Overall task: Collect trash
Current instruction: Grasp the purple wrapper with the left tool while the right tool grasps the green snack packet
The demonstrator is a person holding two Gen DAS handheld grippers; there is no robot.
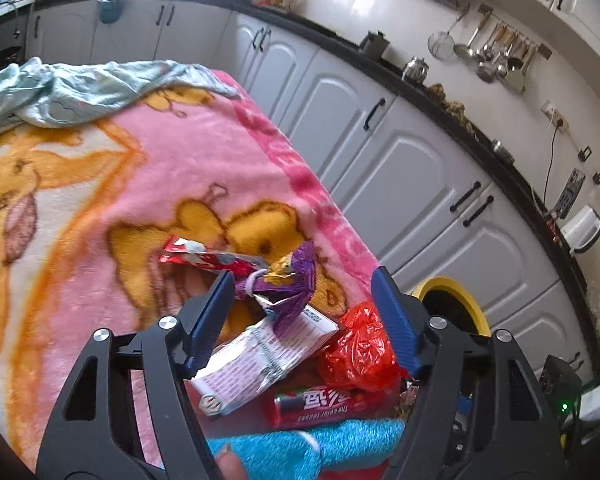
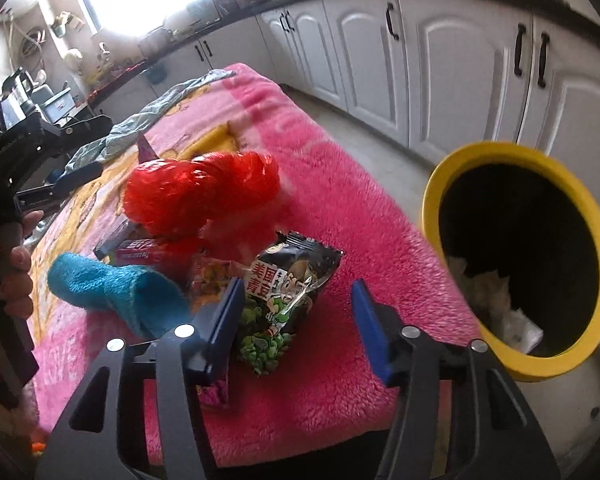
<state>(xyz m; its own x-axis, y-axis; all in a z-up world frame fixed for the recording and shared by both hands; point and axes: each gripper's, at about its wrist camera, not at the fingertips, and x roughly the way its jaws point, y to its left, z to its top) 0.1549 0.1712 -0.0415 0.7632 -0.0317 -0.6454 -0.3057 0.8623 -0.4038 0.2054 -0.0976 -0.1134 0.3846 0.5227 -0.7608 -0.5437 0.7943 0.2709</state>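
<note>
Trash lies on a pink blanket point(image 1: 160, 168). My left gripper point(image 1: 304, 292) is open above a purple wrapper point(image 1: 288, 284), a red-and-white wrapper point(image 1: 204, 258), a white carton point(image 1: 260, 356), a crumpled red plastic bag point(image 1: 356, 348) and a red packet point(image 1: 320, 404). My right gripper point(image 2: 296, 300) is open just over a black green-pea snack bag point(image 2: 284, 292). The red plastic bag point(image 2: 196, 192) and the red packet point(image 2: 136, 254) show behind it. A yellow-rimmed bin point(image 2: 520, 264) with some trash inside stands to the right, off the blanket's edge; it also shows in the left wrist view point(image 1: 456, 300).
A blue towel point(image 2: 112, 288) lies left of the snack bag, also in the left wrist view point(image 1: 320, 444). A pale green cloth point(image 1: 72, 88) lies at the blanket's far end. White kitchen cabinets point(image 1: 380, 148) with a black counter run along the right. A hand holds the left gripper point(image 2: 40, 168).
</note>
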